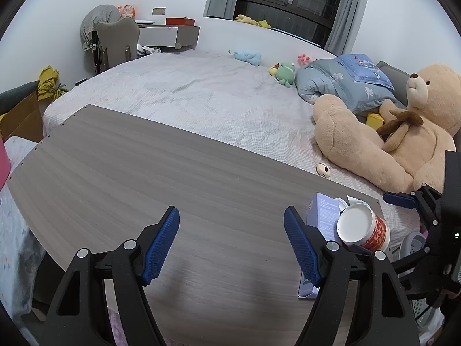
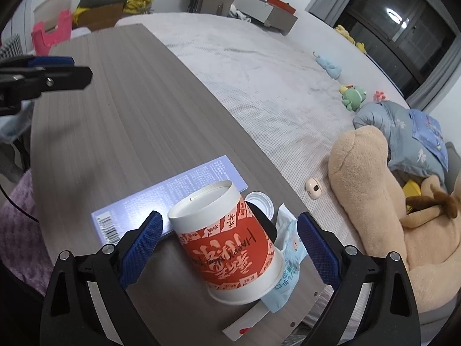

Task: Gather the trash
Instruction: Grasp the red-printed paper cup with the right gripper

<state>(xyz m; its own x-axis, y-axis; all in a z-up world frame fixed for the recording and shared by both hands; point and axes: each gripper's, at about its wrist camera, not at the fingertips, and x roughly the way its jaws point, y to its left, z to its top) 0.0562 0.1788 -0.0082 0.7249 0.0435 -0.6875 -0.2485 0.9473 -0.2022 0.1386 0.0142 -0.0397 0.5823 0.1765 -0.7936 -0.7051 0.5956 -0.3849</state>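
A red-and-white paper cup stands upside down on the grey wooden board, near its right end. My right gripper is open around the cup, with a blue pad on each side and a small gap to each. Beside the cup lie a flat lilac box, a clear plastic lid, a light-blue wrapper and a white card. In the left wrist view my left gripper hangs open over bare board, with nothing between its fingers and the cup to its right.
The board lies on a bed. A big teddy bear, a folded blue quilt and small plush toys sit on the bed's right side. A small beige item lies by the bear. A white perforated basket stands past the board's right end.
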